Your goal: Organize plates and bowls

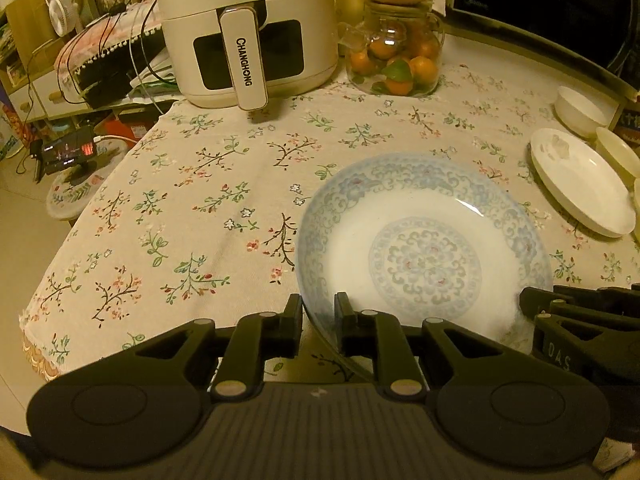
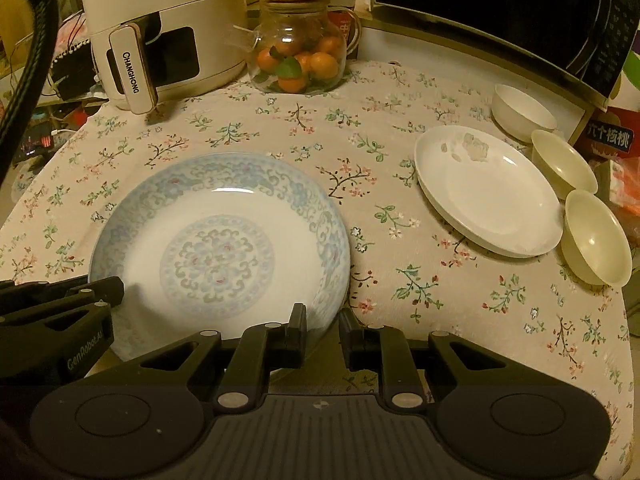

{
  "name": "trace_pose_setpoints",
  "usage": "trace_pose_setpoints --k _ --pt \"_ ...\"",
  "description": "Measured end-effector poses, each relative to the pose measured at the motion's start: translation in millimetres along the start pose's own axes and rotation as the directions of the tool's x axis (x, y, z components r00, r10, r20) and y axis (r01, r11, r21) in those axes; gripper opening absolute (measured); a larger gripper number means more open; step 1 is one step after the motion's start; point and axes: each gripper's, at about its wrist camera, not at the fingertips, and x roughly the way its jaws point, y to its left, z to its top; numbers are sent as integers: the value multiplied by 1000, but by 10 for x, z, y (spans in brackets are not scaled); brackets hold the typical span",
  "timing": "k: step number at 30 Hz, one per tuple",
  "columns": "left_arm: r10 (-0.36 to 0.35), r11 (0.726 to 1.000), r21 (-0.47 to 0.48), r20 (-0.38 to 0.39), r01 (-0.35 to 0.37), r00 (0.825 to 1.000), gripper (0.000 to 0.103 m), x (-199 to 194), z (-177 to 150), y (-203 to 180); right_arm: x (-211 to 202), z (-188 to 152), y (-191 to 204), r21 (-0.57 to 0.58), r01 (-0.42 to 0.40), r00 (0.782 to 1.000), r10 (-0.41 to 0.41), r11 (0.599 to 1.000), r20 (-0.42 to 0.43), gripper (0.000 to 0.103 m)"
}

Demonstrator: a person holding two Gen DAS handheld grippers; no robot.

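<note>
Porcelain with a pale blue scroll pattern, the large patterned plate (image 1: 424,248) is held near the front of the floral tablecloth (image 1: 192,216), its rim pinched at two places: the left gripper (image 1: 318,312) is pressed together on the near left edge, and the right gripper (image 2: 323,322) is clamped on the near right edge, one finger over the rim and one beneath it. Whether the plate's far edge rests on the cloth cannot be told. Well apart to the right, a plain white plate (image 2: 488,196) is seen beside three small bowls: a white bowl (image 2: 520,110) and two cream bowls (image 2: 562,162) (image 2: 596,236). An air fryer (image 1: 248,28) and a glass jar of oranges (image 1: 396,56) are set at the back. A slip is judged the main risk: glazed rim is gripped only narrowly, so uneven lifting by either side could tilt the plate and let it drop, or knock it against the white plate when stacked.
</note>
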Motion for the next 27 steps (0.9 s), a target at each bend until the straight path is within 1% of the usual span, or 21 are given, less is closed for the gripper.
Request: trace_pose_setpoints --k 3,8,14,17,19,20,21,22,23,24,25,26,27 --pt "-3 1000 9 -5 3 1000 19 21 6 -7 4 -11 13 -8 7 1000 -7 1000 12 18" --pt "-20 1000 2 -15 20 1000 20 30 13 18 15 -16 -8 -16 5 1000 -4 1000 29 18" --pt "-64 996 -63 -39 61 997 24 58 55 154 37 6 -148 38 -51 998 50 998 28 18" --pt "-73 994 -87 -41 69 996 30 49 74 200 27 6 -155 51 -67 997 65 996 34 19" --pt "-78 992 -107 -43 73 996 38 22 85 228 9 3 -143 45 -69 997 67 997 41 20" --pt "-77 991 -116 -43 72 996 40 5 92 235 -5 3 -136 42 -69 997 67 997 44 22" --pt "-70 990 -124 -36 65 997 47 -25 105 248 -20 6 -129 40 -70 997 68 997 47 25" --pt "-59 990 -127 -26 55 998 55 -53 123 254 -38 7 -121 36 -67 997 65 997 50 29" --pt "-38 991 -129 -2 37 999 60 -106 148 255 -54 9 -120 34 -60 997 58 998 53 32" --pt "-18 992 -125 29 21 999 66 -163 162 249 -68 11 -124 31 -51 997 49 998 56 37" --pt "9 994 -111 78 0 997 69 -242 193 221 -85 11 -122 28 -40 997 38 999 60 40" --pt "31 995 -98 122 -19 992 72 -312 219 190 -97 12 -124 26 -26 998 25 999 62 41" --pt "51 995 -89 164 -36 985 78 -388 253 155 -108 13 -128 27 -12 998 11 1000 61 43"
